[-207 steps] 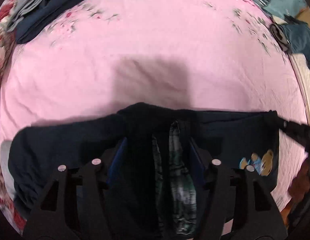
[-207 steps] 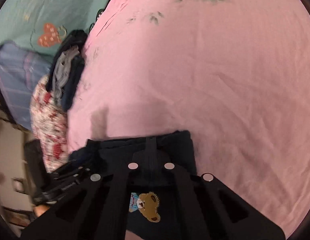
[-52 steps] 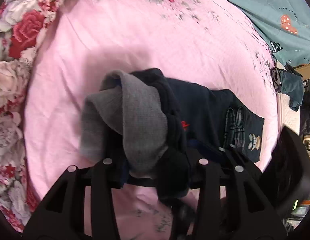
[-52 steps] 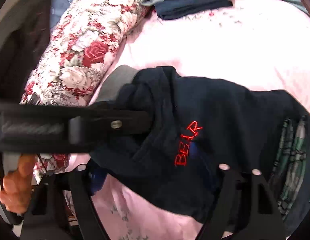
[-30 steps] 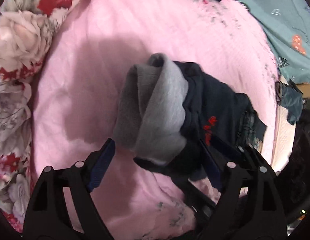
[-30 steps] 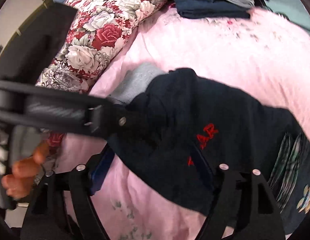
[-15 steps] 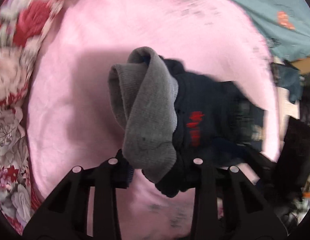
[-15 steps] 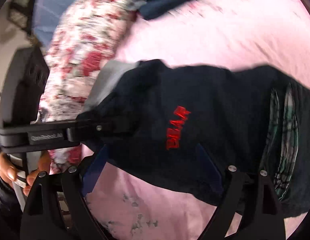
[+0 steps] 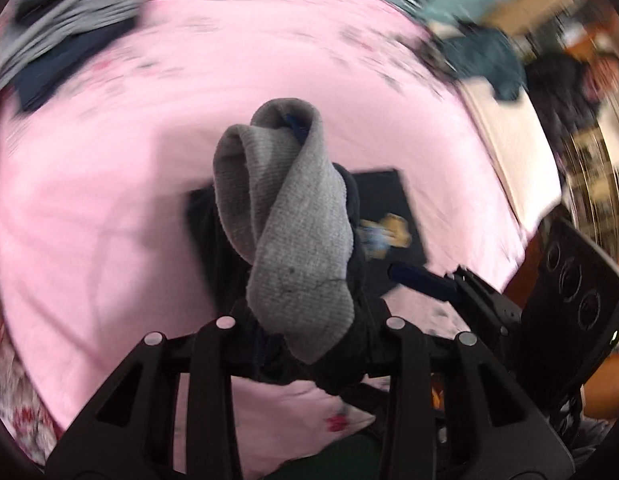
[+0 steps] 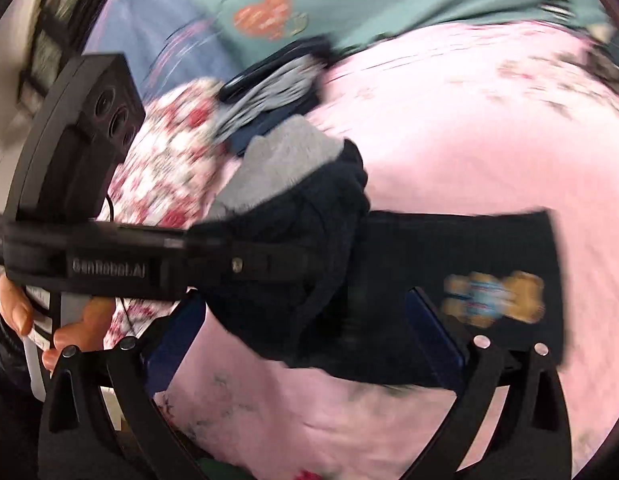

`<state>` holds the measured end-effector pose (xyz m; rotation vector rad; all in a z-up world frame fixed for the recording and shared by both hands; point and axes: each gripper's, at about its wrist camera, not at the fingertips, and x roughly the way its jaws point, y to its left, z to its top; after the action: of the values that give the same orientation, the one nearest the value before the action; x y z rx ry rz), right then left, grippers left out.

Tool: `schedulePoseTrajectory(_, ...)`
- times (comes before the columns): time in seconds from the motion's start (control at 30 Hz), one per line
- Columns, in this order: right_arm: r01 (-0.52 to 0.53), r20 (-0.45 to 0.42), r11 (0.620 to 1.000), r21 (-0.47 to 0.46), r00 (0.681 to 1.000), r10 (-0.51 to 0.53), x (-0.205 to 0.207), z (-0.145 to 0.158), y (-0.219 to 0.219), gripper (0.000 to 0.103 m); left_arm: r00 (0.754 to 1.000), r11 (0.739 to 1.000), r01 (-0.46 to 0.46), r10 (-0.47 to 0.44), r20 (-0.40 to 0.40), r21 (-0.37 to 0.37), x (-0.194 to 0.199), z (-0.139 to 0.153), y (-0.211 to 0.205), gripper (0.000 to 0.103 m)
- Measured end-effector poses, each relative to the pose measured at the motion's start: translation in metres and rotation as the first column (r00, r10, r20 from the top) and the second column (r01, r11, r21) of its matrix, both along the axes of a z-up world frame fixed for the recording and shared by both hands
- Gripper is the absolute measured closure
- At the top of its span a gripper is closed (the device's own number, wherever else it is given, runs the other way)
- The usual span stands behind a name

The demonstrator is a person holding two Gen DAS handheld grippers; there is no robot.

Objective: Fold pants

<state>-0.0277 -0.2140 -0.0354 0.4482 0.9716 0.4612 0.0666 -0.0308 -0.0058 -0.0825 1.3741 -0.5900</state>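
Left wrist view: left gripper clamped on the grey cuff end of the dark pants, lifted above the pink bed; folded waist part lying just beyond, far-right.

Right wrist view: right gripper spread open, holding nothing, pants stretching rightward between its fingers; left gripper nearer the cuff.

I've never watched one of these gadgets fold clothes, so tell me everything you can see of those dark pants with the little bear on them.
The pants are dark navy, of soft knit-looking cloth with a grey fleecy lining showing where one end is turned out. A blurred bear patch sits on the flat part, which lies on the pink bedsheet. The bunched end is lifted, pinched in the left gripper. The right gripper frames the cloth with its fingers apart.
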Motion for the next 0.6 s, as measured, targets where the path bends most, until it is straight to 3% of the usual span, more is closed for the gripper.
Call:
schedulePoseTrajectory(0.1, 0.108, -0.039, 0.993, -0.04, 0.993, -0.11, -0.01, -0.019, -0.04, 0.001, 0.995, 0.995, 0.096, -0.096, -0.022, 0.004, 0.001, -0.015, -0.057, 0.067)
schedulePoseTrajectory(0.13, 0.157, -0.081, 0.986, -0.057, 0.984, -0.162, -0.013, -0.028, -0.055, 0.001, 0.991, 0.992, 0.128, -0.127, -0.028, 0.012, 0.0, -0.024, -0.072, 0.061)
schedulePoseTrajectory(0.17, 0.179, -0.114, 0.982, -0.06, 0.976, -0.185, -0.015, -0.036, -0.064, 0.001, 0.984, 0.984, 0.176, -0.175, -0.036, 0.032, 0.001, -0.041, -0.094, 0.041)
schedulePoseTrajectory(0.2, 0.191, -0.146, 0.979, -0.073, 0.969, -0.2, -0.017, -0.043, -0.07, 0.001, 0.981, 0.981, 0.192, -0.191, -0.043, 0.031, 0.002, -0.053, -0.104, 0.032)
schedulePoseTrajectory(0.3, 0.222, -0.156, 0.971, -0.093, 0.96, -0.234, -0.03, -0.046, -0.083, 0.001, 0.968, 0.976, 0.216, -0.212, -0.137, 0.012, 0.006, -0.089, -0.125, 0.026)
schedulePoseTrajectory(0.4, 0.219, -0.134, 0.97, -0.109, 0.963, -0.233, -0.031, -0.035, -0.087, 0.001, 0.97, 0.975, 0.223, -0.222, -0.098, 0.004, 0.001, -0.069, -0.123, 0.024)
schedulePoseTrajectory(0.47, 0.227, -0.115, 0.968, -0.107, 0.964, -0.239, -0.028, -0.027, -0.091, 0.001, 0.971, 0.972, 0.236, -0.236, -0.048, -0.007, -0.004, -0.045, -0.112, 0.015)
schedulePoseTrajectory(0.6, 0.248, -0.064, 0.965, -0.085, 0.965, -0.253, -0.015, -0.01, -0.09, 0.001, 0.976, 0.986, 0.164, -0.166, 0.14, 0.024, -0.008, 0.002, -0.069, 0.004)
